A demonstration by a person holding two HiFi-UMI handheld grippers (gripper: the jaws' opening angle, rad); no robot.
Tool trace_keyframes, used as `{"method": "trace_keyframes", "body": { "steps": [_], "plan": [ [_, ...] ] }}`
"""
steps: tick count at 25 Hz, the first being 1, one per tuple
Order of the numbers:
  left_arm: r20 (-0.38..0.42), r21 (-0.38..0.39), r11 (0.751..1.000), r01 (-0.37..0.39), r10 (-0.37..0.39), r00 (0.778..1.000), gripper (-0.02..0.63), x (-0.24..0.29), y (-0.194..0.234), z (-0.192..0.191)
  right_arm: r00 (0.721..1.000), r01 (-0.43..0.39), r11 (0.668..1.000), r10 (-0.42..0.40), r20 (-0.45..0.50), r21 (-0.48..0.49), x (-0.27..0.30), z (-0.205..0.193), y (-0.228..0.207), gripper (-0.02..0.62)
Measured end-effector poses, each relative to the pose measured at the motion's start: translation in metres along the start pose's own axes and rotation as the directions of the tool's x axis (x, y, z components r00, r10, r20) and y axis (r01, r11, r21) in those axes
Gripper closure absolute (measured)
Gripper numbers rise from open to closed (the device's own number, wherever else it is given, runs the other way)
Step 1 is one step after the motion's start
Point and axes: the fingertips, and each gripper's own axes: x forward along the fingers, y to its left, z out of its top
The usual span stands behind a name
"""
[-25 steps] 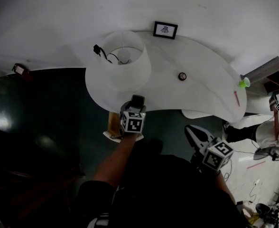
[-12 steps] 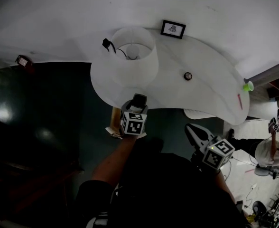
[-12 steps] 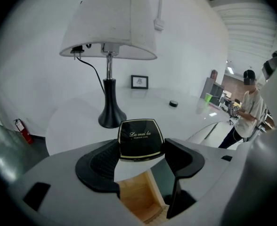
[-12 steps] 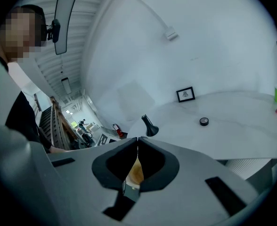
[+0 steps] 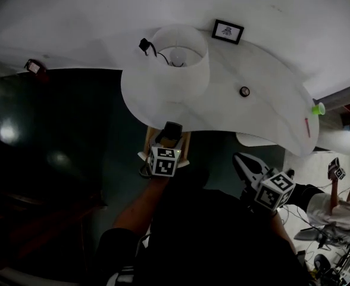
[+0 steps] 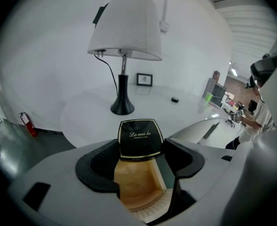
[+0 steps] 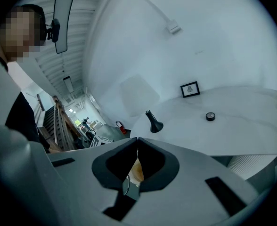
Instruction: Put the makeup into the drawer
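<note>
My left gripper (image 5: 172,131) is shut on a black powder compact (image 5: 173,127) with gold lettering (image 6: 139,136). It holds the compact just in front of the white table's edge (image 5: 222,127), above an open wooden drawer (image 5: 186,149) whose light wood inside (image 6: 134,187) shows below the jaws. My right gripper (image 5: 241,161) hangs lower right, off the table, with its jaws shut (image 7: 136,144) and nothing between them.
On the curved white table stand a lamp with a white shade (image 5: 174,61), a small picture frame (image 5: 227,31), a small round dark object (image 5: 244,91) and a green cup (image 5: 318,108) at the far right end. Another person (image 5: 336,198) is at the right. Dark floor lies left.
The left gripper with the compact has come slightly back from the table edge, and more of the wooden drawer shows beneath it. The right gripper has hardly moved.
</note>
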Motion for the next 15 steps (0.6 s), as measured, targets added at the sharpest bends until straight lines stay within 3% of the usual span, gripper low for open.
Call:
{"method": "trace_keyframes", "body": {
  "steps": [9, 15],
  "plan": [
    [-0.022, -0.071, 0.997, -0.038, 0.036, 0.999, 0.29, -0.022, 0.013, -0.035, 0.999, -0.025, 1.0, 0.025, -0.039, -0.01, 0.014, -0.008, 0.002, 0.578],
    [-0.042, -0.068, 0.997, -0.048, 0.045, 0.998, 0.29, -0.012, 0.019, -0.053, 0.994, -0.068, 0.997, 0.065, -0.087, -0.027, 0.029, -0.012, 0.02, 0.578]
  ]
}}
